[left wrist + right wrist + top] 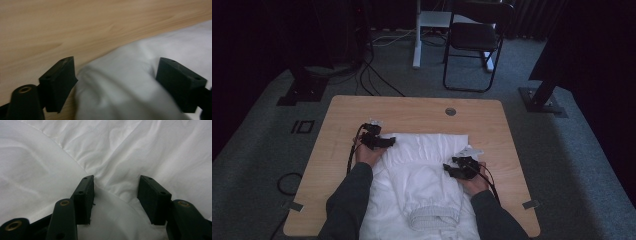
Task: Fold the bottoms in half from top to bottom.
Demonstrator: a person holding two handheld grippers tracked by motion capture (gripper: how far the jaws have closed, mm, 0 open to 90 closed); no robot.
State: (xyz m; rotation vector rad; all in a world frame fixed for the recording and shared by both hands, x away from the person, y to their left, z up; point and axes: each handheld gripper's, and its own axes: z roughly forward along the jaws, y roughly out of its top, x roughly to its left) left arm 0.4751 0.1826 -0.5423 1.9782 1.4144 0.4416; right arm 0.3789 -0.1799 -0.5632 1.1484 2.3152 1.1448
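You are working at a light wood-grain tabletop [422,112] with rounded corners and a round grommet hole [450,111] near its far edge. It stands on grey carpet [572,150] in a dim room. Beyond it you can see a black folding chair [474,42], a white stand leg [417,35], black cables [372,75] running over the floor, and dark posts on flat bases at either side.

A white garment [422,175] lies spread on the near half of the tabletop, running from about the middle down past the near edge between your forearms. The cloth is creased, with seams and soft folds, and a ribbed knit band [432,217] sits at its near end. Its far edge lies fairly straight across the wood.

Your left gripper [374,137] rests at the garment's far left corner. In the left gripper view its fingers [60,80] stand wide apart, straddling a raised fold of the white cloth where it meets bare wood; they are released, not pinching.

Your right gripper [462,167] sits on the garment's right side. In the right gripper view its fingers [85,197] are also parted, set down on the fabric with a seam fold lying between them, and the cloth is not clamped.
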